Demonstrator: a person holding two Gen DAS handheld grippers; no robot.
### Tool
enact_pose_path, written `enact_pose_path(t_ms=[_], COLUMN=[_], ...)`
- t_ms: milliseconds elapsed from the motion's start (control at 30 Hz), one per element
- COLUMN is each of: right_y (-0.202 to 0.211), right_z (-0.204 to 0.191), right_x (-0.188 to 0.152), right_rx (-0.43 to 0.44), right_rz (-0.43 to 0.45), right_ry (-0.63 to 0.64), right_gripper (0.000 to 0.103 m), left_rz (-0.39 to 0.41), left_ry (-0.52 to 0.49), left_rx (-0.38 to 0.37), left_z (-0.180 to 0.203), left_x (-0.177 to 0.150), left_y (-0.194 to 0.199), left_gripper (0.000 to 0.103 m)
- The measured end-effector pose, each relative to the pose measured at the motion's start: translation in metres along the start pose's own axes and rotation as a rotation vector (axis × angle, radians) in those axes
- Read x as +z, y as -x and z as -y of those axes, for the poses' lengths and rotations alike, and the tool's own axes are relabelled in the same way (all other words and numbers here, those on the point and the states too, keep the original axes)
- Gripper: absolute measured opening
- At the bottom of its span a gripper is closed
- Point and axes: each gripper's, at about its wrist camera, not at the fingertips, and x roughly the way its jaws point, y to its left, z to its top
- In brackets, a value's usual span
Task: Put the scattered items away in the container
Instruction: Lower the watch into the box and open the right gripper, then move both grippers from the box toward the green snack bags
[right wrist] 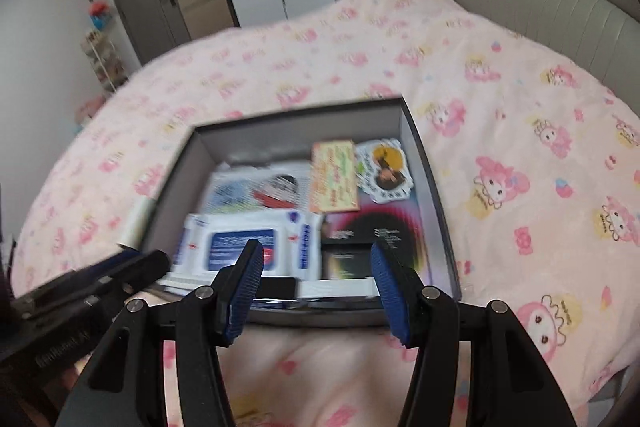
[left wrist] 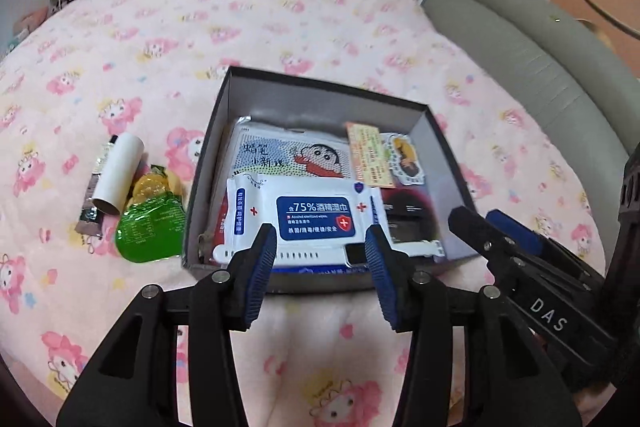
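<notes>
- Right wrist view is motion-blurred; print on the items in the box (right wrist: 430,163) is unreadable there.
- Near wall of the box hides the lower edge of the wipes pack (left wrist: 304,215); a white strap-like piece at that edge I cannot identify.
- My left claw (left wrist: 320,247) hangs over the box's near edge, jaws spread wide, nothing between the pads.
- My right claw (right wrist: 316,267) likewise: wide apart, empty, above the near rim.
- Box sits on the pink patterned bed cover (left wrist: 280,27).
- Count inside: one wipes pack, one cartoon pouch (left wrist: 288,155), one yellow card (left wrist: 370,159), one sticker (left wrist: 404,159), one dark packet (left wrist: 408,211), partly covered.
- Count outside, left of box: one white tube (left wrist: 116,173), one green pouch (left wrist: 152,227), one thin sachet (left wrist: 94,199) half under the tube.
</notes>
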Motion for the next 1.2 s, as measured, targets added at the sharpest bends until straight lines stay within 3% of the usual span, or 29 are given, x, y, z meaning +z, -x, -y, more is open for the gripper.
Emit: enact_pose_path(t_ms=[300,467,1000,1200], right_y=[0.038,0.048,0.04,0.031], right_z=[-0.029,-0.041,-0.125,-0.152], right_x=[-0.02,-0.036,-0.069,-0.075], right_rx=[0.05,0.067,0.178,0.232], right_rz=[0.062,0.07,0.03,0.022], right_ry=[-0.01,0.005,0.119,0.141], right_gripper=[0.054,0.054,0.054,0.054], left_rz=[0.012,0.016,0.061,0.067], left_ry=[-0.036,-0.065,0.069,0.108], left_rx=[-0.043,-0.017,0.077,0.06], left_z=[-0.003,-0.009,-0.096,-0.125], left_x=[-0.018,-0.033,-0.071,-0.084], left_y=[0.034,0.045,0.08,0.087], left_gripper=[0.048,0.048,0.046,0.046])
